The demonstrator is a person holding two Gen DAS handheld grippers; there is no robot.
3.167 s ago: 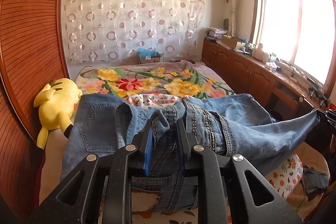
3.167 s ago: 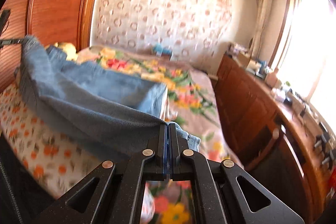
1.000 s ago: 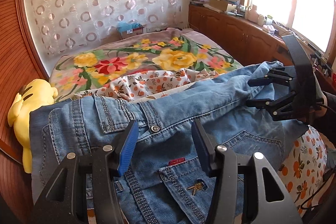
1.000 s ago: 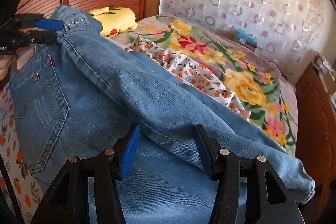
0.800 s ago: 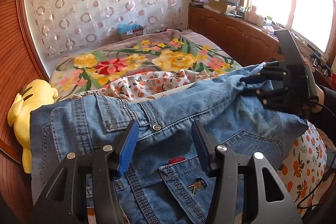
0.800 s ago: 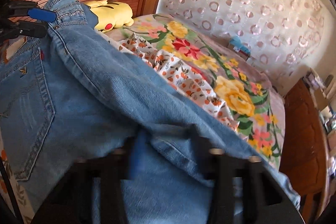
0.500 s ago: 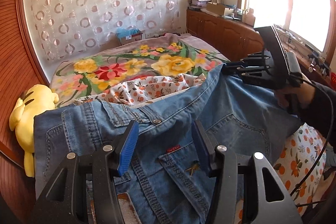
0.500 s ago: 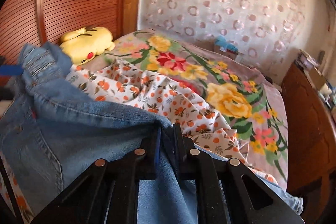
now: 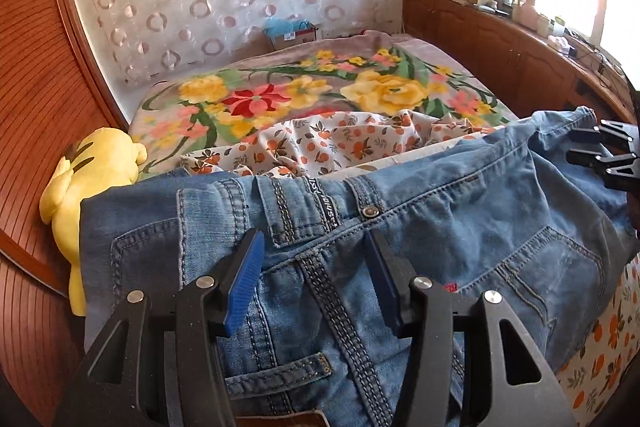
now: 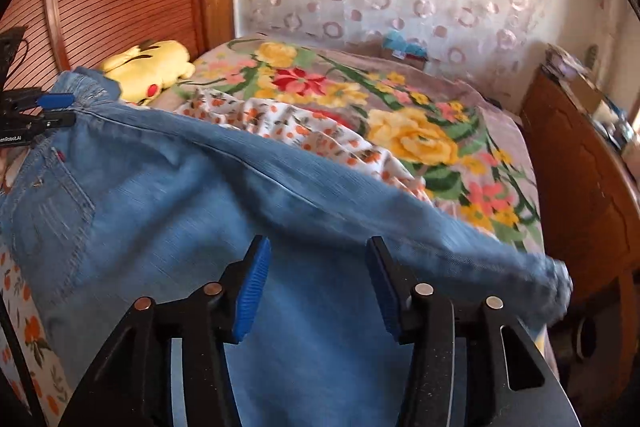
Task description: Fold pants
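The jeans (image 9: pixel 460 227) lie across the bed (image 9: pixel 320 95), legs stacked lengthwise. The left gripper (image 9: pixel 316 279) at the waistband and the right gripper (image 10: pixel 316 283) over the leg both have jaws apart, holding nothing. Unpinned denim may slide, spoiling the alignment.

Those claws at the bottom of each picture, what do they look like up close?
Each is matte black plastic. The left claw and the right claw both have two angular fingers with triangular cut-outs, round silver bolt heads and ribbed blue pads on the inner faces. White lettering marks the left one's side.
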